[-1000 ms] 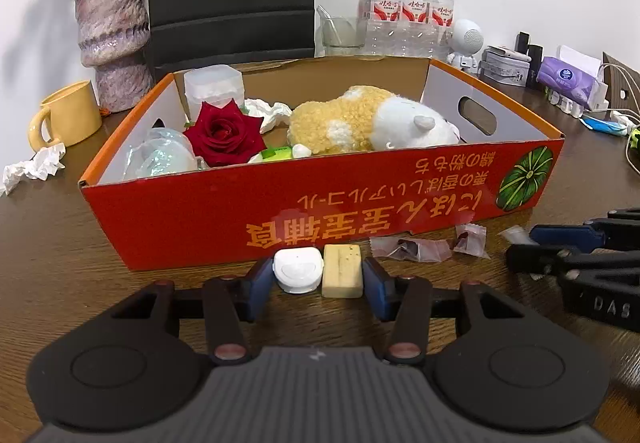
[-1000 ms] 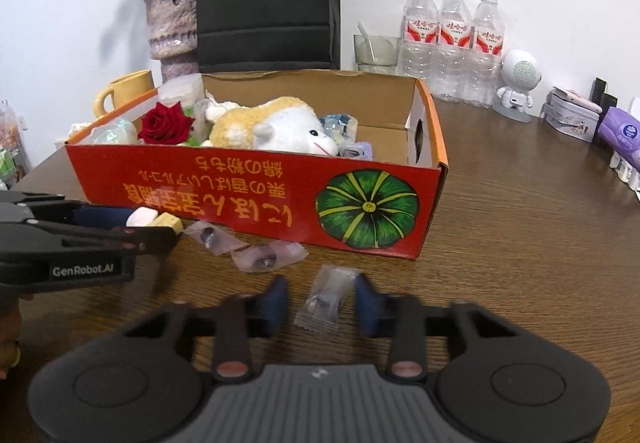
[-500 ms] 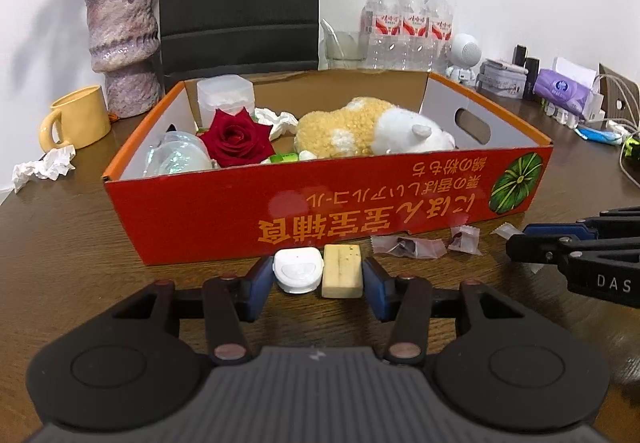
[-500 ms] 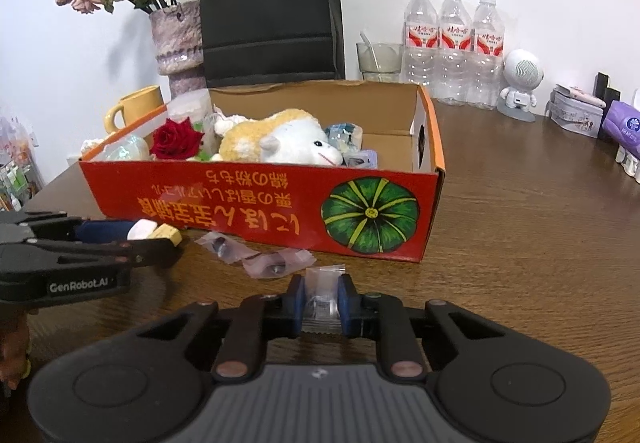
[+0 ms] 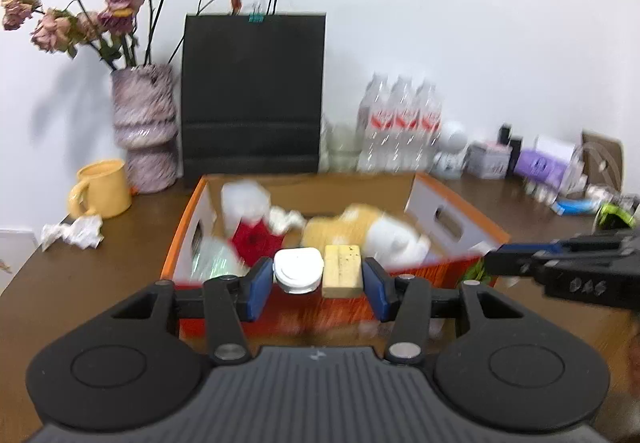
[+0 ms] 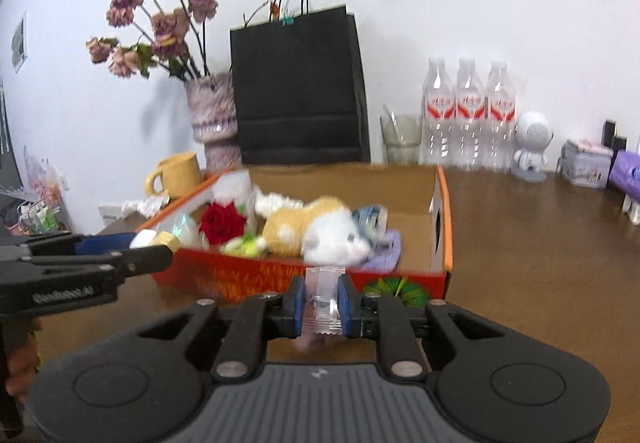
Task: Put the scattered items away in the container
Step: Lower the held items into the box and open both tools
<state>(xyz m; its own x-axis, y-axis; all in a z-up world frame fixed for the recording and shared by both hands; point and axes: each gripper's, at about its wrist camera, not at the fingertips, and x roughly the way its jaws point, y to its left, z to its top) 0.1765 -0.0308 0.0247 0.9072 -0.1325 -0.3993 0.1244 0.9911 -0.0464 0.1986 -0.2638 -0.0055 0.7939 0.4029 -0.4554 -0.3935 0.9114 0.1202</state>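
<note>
My left gripper is shut on a white round case and a yellow block, side by side, lifted at the front wall of the orange cardboard box. My right gripper is shut on a clear plastic packet, raised at the box's front edge. The box holds a plush toy, a red rose and other items. The left gripper shows in the right wrist view, the right gripper in the left wrist view.
A vase of dried flowers, a yellow mug, a black paper bag, water bottles and small items stand behind the box. Crumpled tissue lies at the left.
Both grippers have risen from the table with their loads to the height of the box's front edge. The right gripper closed on the clear packet earlier in this span.
</note>
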